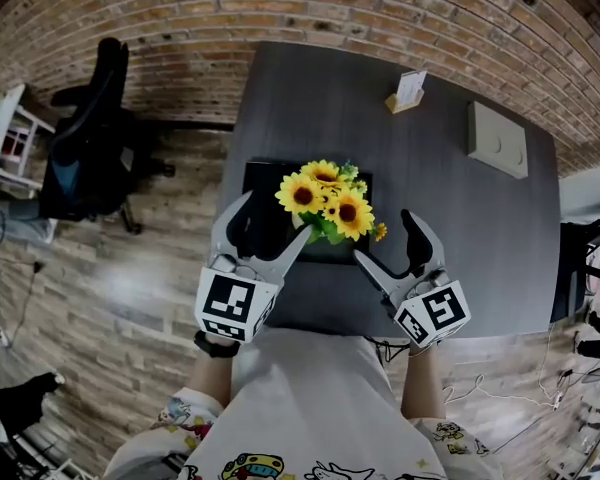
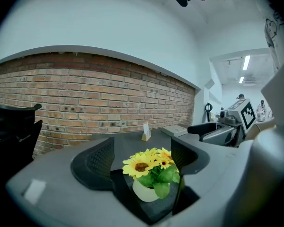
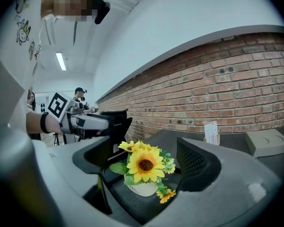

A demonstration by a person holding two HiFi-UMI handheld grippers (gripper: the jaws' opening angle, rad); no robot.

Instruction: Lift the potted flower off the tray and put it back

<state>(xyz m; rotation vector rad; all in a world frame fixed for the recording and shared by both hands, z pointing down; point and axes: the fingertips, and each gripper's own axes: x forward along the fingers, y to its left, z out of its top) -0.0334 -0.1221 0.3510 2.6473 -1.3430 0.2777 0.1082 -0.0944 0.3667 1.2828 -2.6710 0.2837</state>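
**A:** Where is the potted flower (image 1: 327, 206) right now?

**B:** Upright on the dark tray (image 1: 262, 176), on the near-left part of the table (image 1: 450, 228). Its little white pot (image 2: 144, 191) sits flat on the tray, and nothing is lifting it.

**A:** And the tools?

**B:** The left tool (image 1: 273, 220) comes in from the left and the right tool (image 1: 385, 238) from the right. Both have their jaws spread wide and grip nothing. Each tool's own camera shows the blooms framed between its jaws, but the pads stand clear of the pot.

**A:** Why hold them like that?

**B:** My guess is that the person is bracketing the plant from both sides, low and nearly level. That way either tool could close on the pot beneath the leaves instead of crushing the petals. Whether this is the approach to the lift or the moment after setting it back, I can't tell.

**A:** Anything you can't see?

**B:** From above, the sunflowers cover the pot entirely, and the tools hide the tray's near edge. The left tool's inner jaw runs close to the leaves, but I can't say whether it touches them. There's faint print on the pot, too small to read. Farther off, toward the brick wall (image 1: 280, 8), sit a card stand (image 1: 408, 90) and a flat pale box (image 1: 498, 140). An office chair (image 1: 92, 138) stands left of the table.
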